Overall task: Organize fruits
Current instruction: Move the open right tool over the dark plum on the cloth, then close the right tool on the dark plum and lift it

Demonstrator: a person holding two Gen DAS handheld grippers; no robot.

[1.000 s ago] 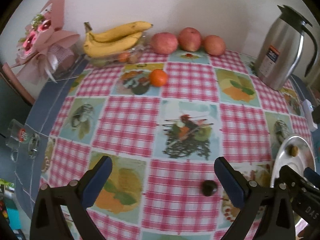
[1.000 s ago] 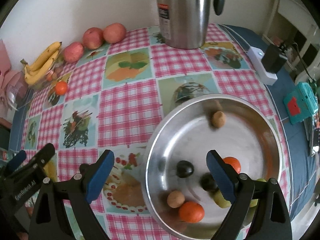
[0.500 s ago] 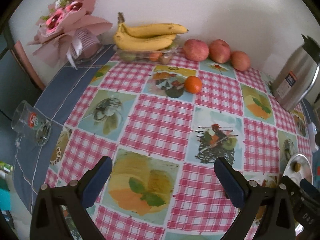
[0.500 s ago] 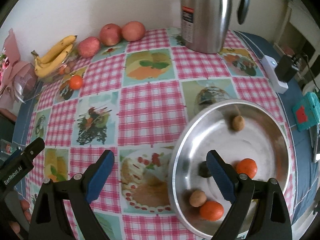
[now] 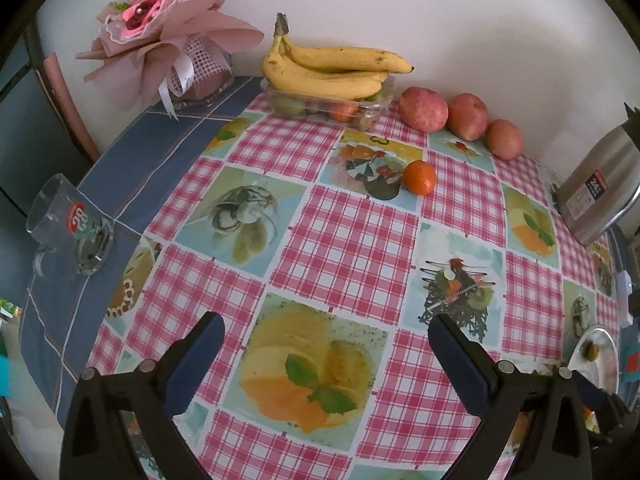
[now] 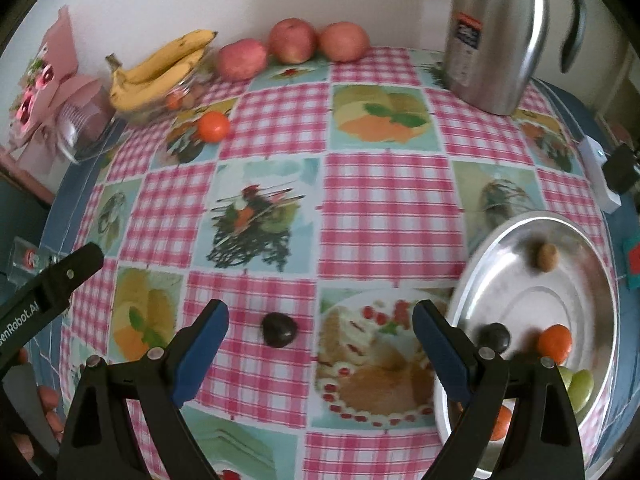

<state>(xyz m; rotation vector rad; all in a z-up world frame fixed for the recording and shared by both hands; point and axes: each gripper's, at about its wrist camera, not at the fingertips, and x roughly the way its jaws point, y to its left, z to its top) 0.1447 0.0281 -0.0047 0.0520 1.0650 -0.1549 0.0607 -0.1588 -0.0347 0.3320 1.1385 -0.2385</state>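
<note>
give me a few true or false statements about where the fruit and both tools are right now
1. The dark plum lies on the tablecloth between the right tool's open fingers. True.
2. The left tool grips an orange. False: it is open and holds nothing.
3. The bananas rest on a clear fruit box. True.
4. The loose orange sits in the metal plate. False: it lies on the cloth near the three apples.
5. The plate holds fruit. True.
</note>
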